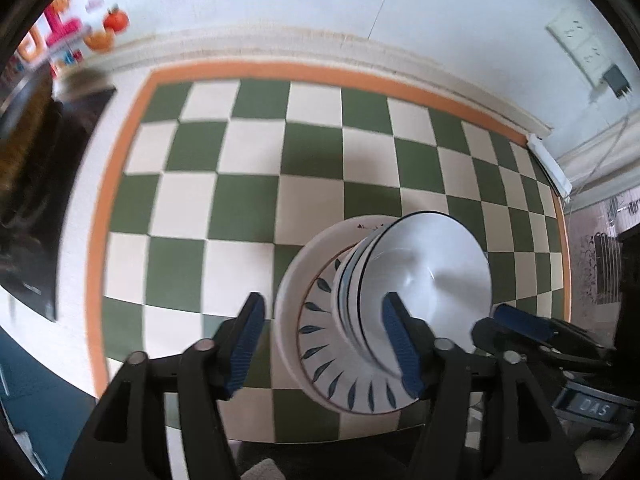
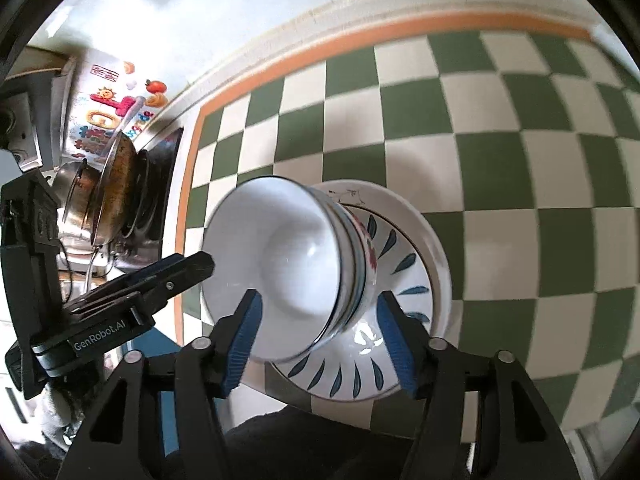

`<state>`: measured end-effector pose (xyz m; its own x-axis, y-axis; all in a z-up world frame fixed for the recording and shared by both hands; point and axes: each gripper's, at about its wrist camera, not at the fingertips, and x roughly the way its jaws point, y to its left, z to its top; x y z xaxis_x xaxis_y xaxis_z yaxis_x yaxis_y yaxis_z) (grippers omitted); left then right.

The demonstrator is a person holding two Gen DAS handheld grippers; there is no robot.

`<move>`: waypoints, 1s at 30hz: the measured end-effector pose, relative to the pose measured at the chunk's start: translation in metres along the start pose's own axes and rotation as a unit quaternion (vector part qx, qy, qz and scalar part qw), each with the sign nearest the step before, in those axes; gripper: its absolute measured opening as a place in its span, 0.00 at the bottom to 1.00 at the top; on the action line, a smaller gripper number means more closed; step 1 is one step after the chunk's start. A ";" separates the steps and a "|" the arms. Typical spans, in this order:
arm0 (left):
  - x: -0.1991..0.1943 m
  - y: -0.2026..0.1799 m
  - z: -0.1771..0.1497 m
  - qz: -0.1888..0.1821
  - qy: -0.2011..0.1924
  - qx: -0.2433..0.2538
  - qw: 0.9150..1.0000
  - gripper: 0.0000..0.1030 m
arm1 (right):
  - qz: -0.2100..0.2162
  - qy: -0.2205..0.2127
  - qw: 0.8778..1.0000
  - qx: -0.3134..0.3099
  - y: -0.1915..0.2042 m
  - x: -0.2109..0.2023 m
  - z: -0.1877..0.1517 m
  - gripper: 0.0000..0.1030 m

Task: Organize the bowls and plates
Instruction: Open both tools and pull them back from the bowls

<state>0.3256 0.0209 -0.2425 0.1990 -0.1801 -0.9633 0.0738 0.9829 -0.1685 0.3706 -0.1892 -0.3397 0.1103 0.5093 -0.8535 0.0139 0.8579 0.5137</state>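
Crockery gathered in one pile on a green-and-white checkered tablecloth [image 1: 248,184] with an orange border: bowls [image 1: 424,276] nested one inside another, set on a leaf-patterned plate [image 1: 340,364], that in turn resting on a wider plain white plate [image 1: 292,292]. Stacked largest at the bottom and smallest on top, presumably to save room and keep the pile steady. Near the front edge of the table, by the look of both views.

Left gripper [image 1: 324,344] spread wide, holding nothing, fingers either side of the pile's near rim and apparently clear of it; contact hard to rule out through the blur. Right gripper [image 2: 320,344] likewise agape and empty, straddling the same pile from the other side, with the left gripper [image 2: 160,276] visible just beside the bowls there. Right gripper's blue finger [image 1: 520,320] close to the top bowl's rim in the left view.

Cooking pots [image 2: 108,196] well apart at the table's far left, against a wall with bright stickers [image 2: 116,108]. Power sockets [image 1: 580,44] on the wall beyond the cloth.
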 end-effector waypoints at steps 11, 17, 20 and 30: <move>-0.076 -0.003 -0.042 0.034 -0.098 0.031 0.994 0.98 | -0.120 -0.123 0.985 -0.031 0.052 -0.084 -0.070 0.91; -0.127 -0.012 -0.071 0.025 -0.177 0.025 0.984 1.00 | -0.150 -0.187 0.970 -0.048 0.071 -0.128 -0.108 0.95; -0.150 -0.022 -0.089 0.028 -0.201 0.027 0.979 1.00 | -0.154 -0.215 0.963 -0.055 0.078 -0.152 -0.129 0.95; -0.212 -0.046 -0.176 0.071 -0.251 0.023 0.965 1.00 | -0.154 -0.270 0.947 -0.082 0.095 -0.226 -0.214 0.97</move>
<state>0.1082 0.0201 -0.0674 0.6576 -0.0509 -0.7516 0.0514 0.9984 -0.0226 0.1344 -0.2081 -0.1171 0.6181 0.1623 -0.7691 -0.0218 0.9816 0.1896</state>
